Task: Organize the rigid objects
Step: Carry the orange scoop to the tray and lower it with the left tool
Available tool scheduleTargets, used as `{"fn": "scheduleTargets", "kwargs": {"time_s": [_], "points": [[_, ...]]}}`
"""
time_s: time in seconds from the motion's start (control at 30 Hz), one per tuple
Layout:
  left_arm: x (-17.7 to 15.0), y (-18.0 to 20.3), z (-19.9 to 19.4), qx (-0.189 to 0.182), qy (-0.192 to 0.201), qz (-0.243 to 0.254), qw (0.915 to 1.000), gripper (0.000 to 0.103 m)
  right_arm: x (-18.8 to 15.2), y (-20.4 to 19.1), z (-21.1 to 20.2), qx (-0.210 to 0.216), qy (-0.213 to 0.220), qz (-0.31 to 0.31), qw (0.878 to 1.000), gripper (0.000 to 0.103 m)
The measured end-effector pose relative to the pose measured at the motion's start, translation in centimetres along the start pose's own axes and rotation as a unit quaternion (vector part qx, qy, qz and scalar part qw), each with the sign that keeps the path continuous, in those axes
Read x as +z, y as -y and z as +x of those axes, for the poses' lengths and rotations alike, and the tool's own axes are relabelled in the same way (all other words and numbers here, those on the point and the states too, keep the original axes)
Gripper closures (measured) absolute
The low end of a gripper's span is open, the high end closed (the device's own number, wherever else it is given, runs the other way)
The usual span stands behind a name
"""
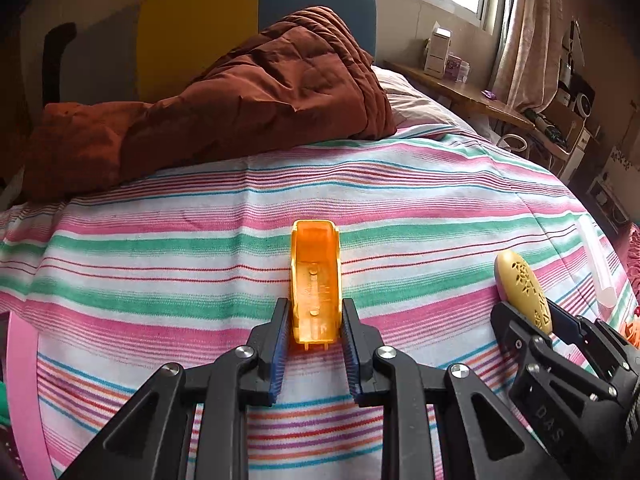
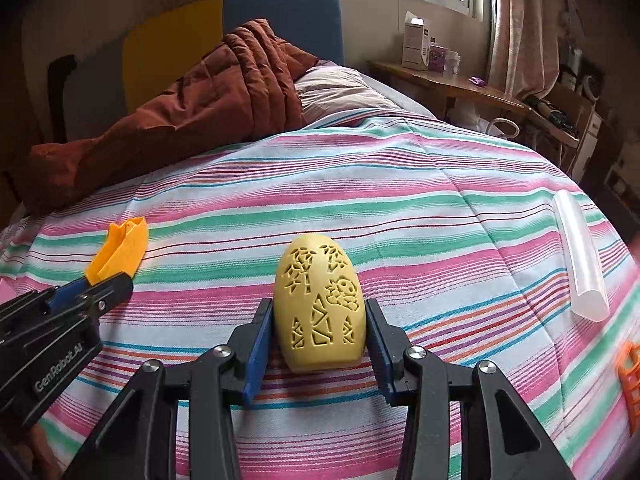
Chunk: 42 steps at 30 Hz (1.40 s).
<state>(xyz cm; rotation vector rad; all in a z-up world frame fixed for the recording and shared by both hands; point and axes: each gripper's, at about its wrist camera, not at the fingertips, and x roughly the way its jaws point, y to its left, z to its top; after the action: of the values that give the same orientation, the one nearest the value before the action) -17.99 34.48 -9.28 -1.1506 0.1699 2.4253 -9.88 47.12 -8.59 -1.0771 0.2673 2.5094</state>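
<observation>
In the left view, my left gripper (image 1: 315, 322) pinches the orange piece (image 1: 316, 280) at its near end, with a blue pad pressed on each side. The piece lies on the striped sheet (image 1: 168, 240) and points away from me. It is long and open on top like a little boat, made of shiny see-through plastic with small bumps inside. To do this step well, I think I should lift it straight up and keep it level, because I only hold one end and the far end could tip down. At the right edge I see my right gripper (image 1: 538, 320) pinching the yellow egg (image 1: 524, 292).

In the right view, my right gripper (image 2: 319, 330) holds the egg (image 2: 319, 308) around its fat lower part, a pad on each side. The egg stands upright on the sheet (image 2: 440, 208). It is pale yellow and hollow, with cut-out shapes all over. It is round and smooth, so I think it may slip if I tilt it. A clear tube (image 2: 580, 256) lies far right, with an orange basket (image 2: 630, 380) at the edge. A brown blanket (image 2: 200, 96) is piled far back
</observation>
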Motion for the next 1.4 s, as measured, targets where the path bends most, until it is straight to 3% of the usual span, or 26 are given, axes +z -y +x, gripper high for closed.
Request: {"fn": "scheduleTargets", "kwargs": {"time_s": [0.47, 0.7, 0.9, 1.07, 1.4], "points": [[-4.9, -1.0, -6.2, -0.053, 0.007, -0.038, 0.9978, 0.08, -0.4, -1.5, -1.8, -0.018, 0.033, -0.028, 0.999, 0.059], [-6.7, -1.8, -10.4, -0.097, 0.016, -0.07, 0.9927, 0.08, -0.7, -2.1, -2.5, -0.024, 0.045, -0.038, 0.998, 0.059], [-8.1, -2.1, -14.9, -0.124, 0.039, -0.04, 0.9908, 0.08, -0.9, -2.7, -2.9, -0.024, 0.053, -0.055, 0.997, 0.059], [-9.7, -3.7, -18.0, -0.12, 0.047, -0.018, 0.9916, 0.08, -1.0, -2.8, -2.8, -0.025, 0.049, -0.059, 0.997, 0.059], [-12.8, -9.4, -21.0, -0.09, 0.031, -0.041, 0.9946, 0.08, -1.0, -3.1, -2.6, -0.028, 0.047, -0.066, 0.996, 0.059]]}}
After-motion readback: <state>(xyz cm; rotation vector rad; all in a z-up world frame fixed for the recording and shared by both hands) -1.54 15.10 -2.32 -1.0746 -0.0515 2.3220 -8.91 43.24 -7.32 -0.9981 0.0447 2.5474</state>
